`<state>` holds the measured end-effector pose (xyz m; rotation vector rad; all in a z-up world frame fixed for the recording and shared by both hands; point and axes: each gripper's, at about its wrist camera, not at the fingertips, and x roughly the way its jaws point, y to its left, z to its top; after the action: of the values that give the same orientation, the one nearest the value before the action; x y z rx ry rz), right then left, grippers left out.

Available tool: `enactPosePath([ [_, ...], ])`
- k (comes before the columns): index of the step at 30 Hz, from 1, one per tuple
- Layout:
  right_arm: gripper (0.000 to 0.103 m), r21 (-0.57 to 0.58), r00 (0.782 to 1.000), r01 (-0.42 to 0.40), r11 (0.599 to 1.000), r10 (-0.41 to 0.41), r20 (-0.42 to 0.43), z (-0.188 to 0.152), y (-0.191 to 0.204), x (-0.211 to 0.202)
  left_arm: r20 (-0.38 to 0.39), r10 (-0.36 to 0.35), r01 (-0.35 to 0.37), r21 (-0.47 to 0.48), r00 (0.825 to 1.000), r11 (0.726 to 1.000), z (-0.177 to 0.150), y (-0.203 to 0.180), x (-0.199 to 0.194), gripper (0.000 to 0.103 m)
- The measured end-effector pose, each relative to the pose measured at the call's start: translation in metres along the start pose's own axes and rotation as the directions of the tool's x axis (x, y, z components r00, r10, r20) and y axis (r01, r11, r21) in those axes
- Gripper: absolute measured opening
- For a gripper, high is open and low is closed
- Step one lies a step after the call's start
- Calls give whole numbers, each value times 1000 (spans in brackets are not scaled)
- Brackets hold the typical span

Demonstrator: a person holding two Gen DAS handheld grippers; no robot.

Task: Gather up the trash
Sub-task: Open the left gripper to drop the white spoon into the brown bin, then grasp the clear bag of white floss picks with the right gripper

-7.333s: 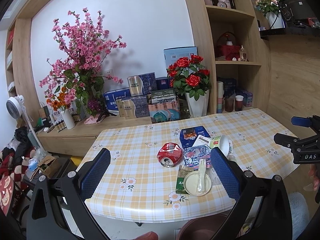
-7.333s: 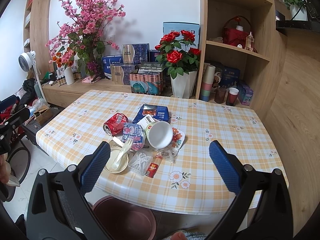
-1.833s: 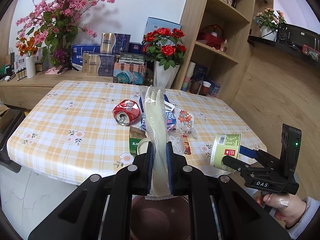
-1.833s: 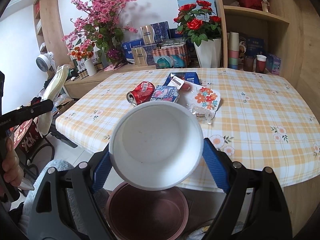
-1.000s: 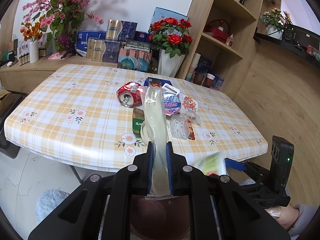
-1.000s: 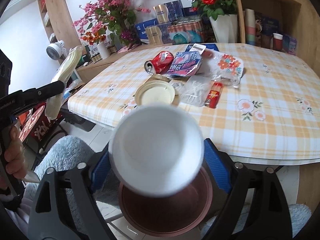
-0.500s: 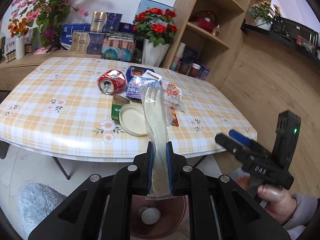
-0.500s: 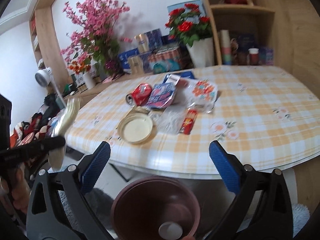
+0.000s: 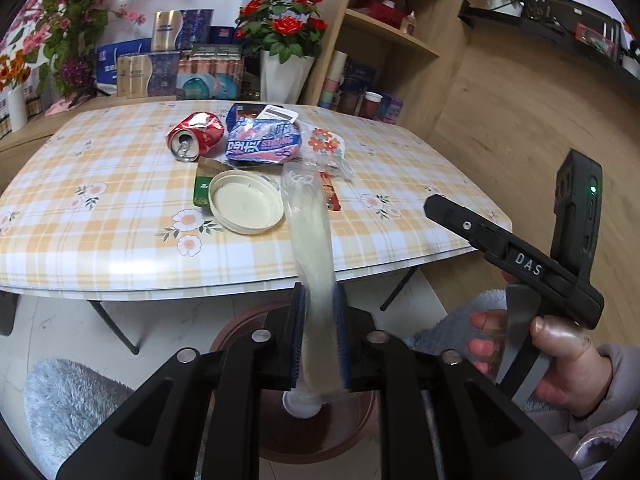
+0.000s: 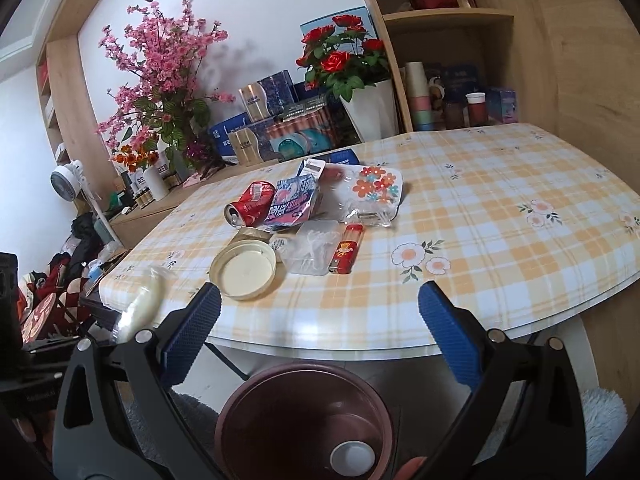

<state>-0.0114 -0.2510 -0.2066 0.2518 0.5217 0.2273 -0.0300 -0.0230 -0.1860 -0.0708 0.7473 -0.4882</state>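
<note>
My left gripper [image 9: 320, 308] hangs over the brown bin [image 9: 244, 328]. Its jaws are opening, and a wrapped plastic fork [image 9: 314, 264] between them is blurred as it slides down. My right gripper [image 10: 319, 294] stands open and empty above the same bin [image 10: 240, 398], where a white cup [image 10: 352, 458] lies on the bottom. On the checked table [image 10: 500, 240] remain a crushed red can [image 10: 252, 204], a cream lid [image 10: 244, 268], a blue-pink wrapper [image 10: 294, 198], a clear bag [image 10: 312, 248], a red packet [image 10: 347, 254] and a floral wrapper [image 10: 374, 188].
A green packet [image 9: 202, 188] lies beside the lid [image 9: 246, 202]. Boxes, a rose vase [image 10: 372, 112] and a wooden shelf [image 10: 448, 16] stand behind the table. A grey fluffy rug [image 9: 68, 400] lies by the bin, and a person's hand [image 9: 552, 360] holds the right gripper's handle.
The right gripper let the white cup fall into the bin and now stands open. The left gripper sank toward the bin, its jaws parted a little, and the wrapped fork began sliding down.
</note>
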Motion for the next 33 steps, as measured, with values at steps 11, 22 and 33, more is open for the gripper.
enactPosePath([
  [11,97,-62,997,77,995,-77,6,-5,6,0,43,94,-96,35,995,995,-1,-4,-1,76],
  [22,97,-22,995,104,994,-104,-6,-10,-10,7,43,205,-201,-80,978,976,8,27,-1,90],
  [33,97,64,996,71,995,-67,-62,-15,-32,23,38,270,-264,-113,962,958,21,51,7,90],
])
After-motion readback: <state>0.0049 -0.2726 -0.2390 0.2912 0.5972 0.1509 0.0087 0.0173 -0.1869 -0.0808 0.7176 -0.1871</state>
